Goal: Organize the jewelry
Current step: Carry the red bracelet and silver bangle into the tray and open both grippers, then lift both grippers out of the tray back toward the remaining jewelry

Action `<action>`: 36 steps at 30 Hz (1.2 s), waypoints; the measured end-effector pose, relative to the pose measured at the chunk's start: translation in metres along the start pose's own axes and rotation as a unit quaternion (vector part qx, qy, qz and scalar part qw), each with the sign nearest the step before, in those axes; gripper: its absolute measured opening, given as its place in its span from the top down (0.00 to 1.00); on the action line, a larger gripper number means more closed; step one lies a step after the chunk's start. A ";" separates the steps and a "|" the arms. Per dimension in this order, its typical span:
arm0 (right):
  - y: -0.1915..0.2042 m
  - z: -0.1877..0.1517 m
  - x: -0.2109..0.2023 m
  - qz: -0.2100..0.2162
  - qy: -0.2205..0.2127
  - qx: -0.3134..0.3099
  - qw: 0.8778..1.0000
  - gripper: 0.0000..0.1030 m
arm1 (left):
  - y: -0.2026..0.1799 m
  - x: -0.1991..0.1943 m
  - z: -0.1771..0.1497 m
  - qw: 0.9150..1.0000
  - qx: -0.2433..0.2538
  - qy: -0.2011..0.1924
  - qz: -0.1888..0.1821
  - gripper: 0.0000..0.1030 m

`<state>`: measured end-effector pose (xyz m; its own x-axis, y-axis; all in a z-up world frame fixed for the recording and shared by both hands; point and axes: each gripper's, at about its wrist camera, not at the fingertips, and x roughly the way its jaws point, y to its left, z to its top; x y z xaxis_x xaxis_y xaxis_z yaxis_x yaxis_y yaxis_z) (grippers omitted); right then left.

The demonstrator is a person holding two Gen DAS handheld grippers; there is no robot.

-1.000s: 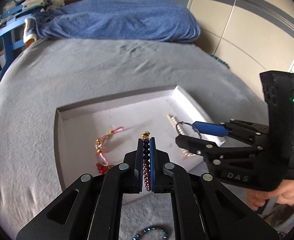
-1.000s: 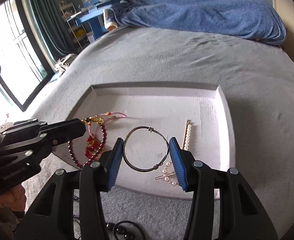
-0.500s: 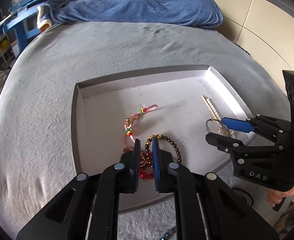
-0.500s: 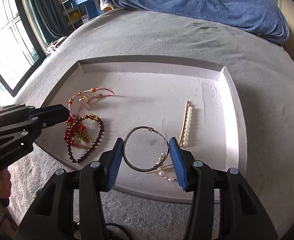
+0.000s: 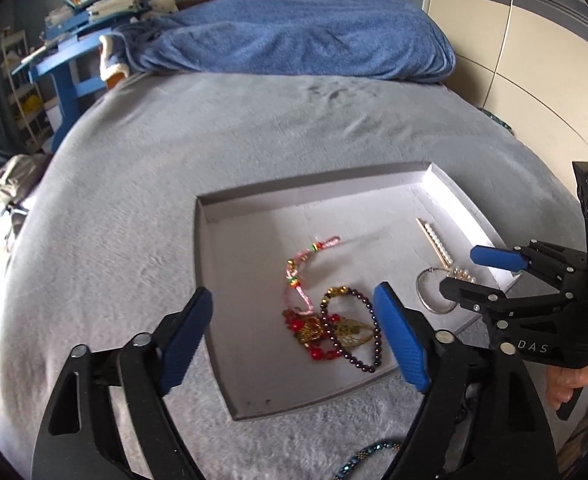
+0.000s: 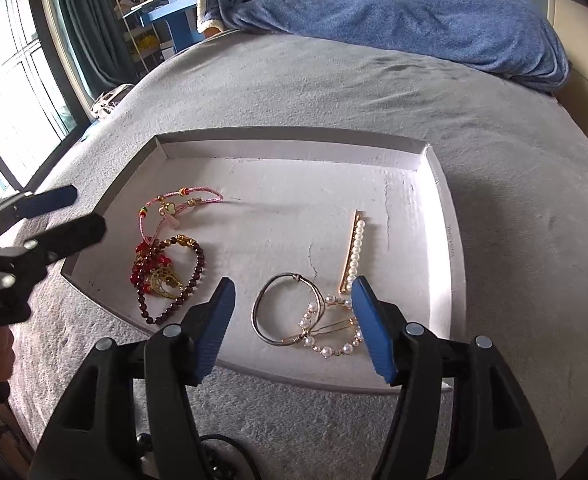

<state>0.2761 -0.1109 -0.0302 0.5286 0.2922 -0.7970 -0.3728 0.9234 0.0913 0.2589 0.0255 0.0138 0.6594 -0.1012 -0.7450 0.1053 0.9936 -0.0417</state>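
Observation:
A white shallow tray [image 5: 230, 320] [image 6: 450, 240] lies on the grey bed. In it lie a dark maroon bead bracelet [image 5: 368, 344] [image 6: 192, 280], a red bead piece with gold charm [image 5: 314, 332] [image 6: 150, 268], a pink cord bracelet [image 5: 302, 264] [image 6: 174, 204], a metal ring bangle [image 5: 428, 292] [image 6: 270, 308], a pearl bar clip [image 5: 434, 242] [image 6: 356, 248] and a round pearl clip [image 6: 334, 336]. My left gripper [image 5: 294, 340] [image 6: 70, 212] is open and empty above the tray's near left. My right gripper [image 6: 294, 324] [image 5: 466, 276] is open and empty over the bangle.
A blue beaded piece [image 5: 366, 456] lies on the bed in front of the tray. Dark round items [image 6: 214, 460] lie near my right gripper's base. A blue blanket [image 5: 294, 36] covers the bed's far end. A wardrobe [image 5: 534, 40] stands at right, a window [image 6: 6, 100] at left.
My left gripper let go of the maroon bead bracelet, which now lies in the tray, and opened wide. My right gripper released the metal bangle into the tray and opened wider.

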 end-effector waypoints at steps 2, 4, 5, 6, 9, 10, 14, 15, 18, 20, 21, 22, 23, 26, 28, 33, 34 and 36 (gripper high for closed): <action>-0.001 -0.001 -0.003 -0.001 -0.002 -0.001 1.000 0.37 | 0.002 -0.005 0.000 1.000 -0.003 -0.005 0.012 0.11; -0.002 -0.002 -0.008 -0.002 -0.009 0.002 1.000 0.34 | 0.004 -0.010 -0.001 1.000 -0.010 -0.012 0.022 0.08; -0.003 -0.002 -0.010 -0.002 -0.011 0.004 1.000 0.33 | 0.005 -0.012 -0.001 0.999 -0.014 -0.014 0.028 0.08; -0.003 -0.002 -0.012 0.000 -0.014 0.007 1.000 0.30 | 0.007 -0.015 -0.002 0.999 -0.021 -0.017 0.033 0.07; -0.006 -0.002 -0.020 0.000 -0.026 0.022 0.999 0.23 | 0.012 -0.022 -0.003 0.998 -0.040 -0.029 0.039 0.05; -0.006 -0.002 -0.022 0.001 -0.028 0.025 0.999 0.22 | 0.014 -0.024 -0.004 0.998 -0.046 -0.032 0.041 0.05; -0.002 -0.005 -0.034 -0.003 -0.042 0.033 0.999 0.14 | 0.023 -0.033 -0.008 0.997 -0.061 -0.037 0.041 0.05; 0.000 -0.006 -0.037 -0.002 -0.045 0.033 0.998 0.12 | 0.026 -0.036 -0.010 0.997 -0.062 -0.036 0.038 0.05; 0.008 -0.013 -0.047 -0.001 -0.054 0.029 0.998 0.09 | 0.030 -0.045 -0.017 0.997 -0.060 -0.036 0.032 0.05; 0.010 -0.017 -0.050 -0.002 -0.057 0.027 0.998 0.08 | 0.029 -0.051 -0.021 0.998 -0.053 -0.037 0.029 0.05; 0.011 -0.020 -0.052 -0.003 -0.057 0.028 0.998 0.08 | 0.028 -0.054 -0.023 0.998 -0.049 -0.038 0.029 0.05; 0.012 -0.023 -0.054 -0.003 -0.058 0.030 0.998 0.08 | 0.027 -0.058 -0.026 0.998 -0.046 -0.040 0.031 0.05; 0.012 -0.026 -0.056 -0.002 -0.060 0.035 0.998 0.07 | 0.027 -0.061 -0.028 0.998 -0.044 -0.042 0.029 0.05; 0.012 -0.036 -0.065 0.001 -0.068 0.048 0.997 0.06 | 0.029 -0.069 -0.034 0.998 -0.043 -0.046 0.013 0.05; 0.014 -0.044 -0.072 -0.001 -0.076 0.052 0.996 0.05 | 0.030 -0.073 -0.040 0.998 -0.046 -0.046 -0.001 0.05; 0.015 -0.061 -0.083 -0.005 -0.083 0.053 0.995 0.06 | 0.037 -0.078 -0.058 0.996 -0.073 -0.035 -0.035 0.05; 0.015 -0.065 -0.084 -0.008 -0.084 0.054 0.995 0.06 | 0.038 -0.079 -0.061 0.996 -0.075 -0.032 -0.036 0.05; 0.013 -0.070 -0.085 -0.009 -0.081 0.058 0.995 0.06 | 0.037 -0.080 -0.068 0.996 -0.073 -0.033 -0.030 0.05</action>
<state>0.1734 -0.1412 -0.0032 0.6546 0.3025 -0.6928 -0.2758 0.9488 0.1537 0.1595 0.0737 0.0269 0.7030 -0.1587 -0.6932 0.0402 0.9821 -0.1841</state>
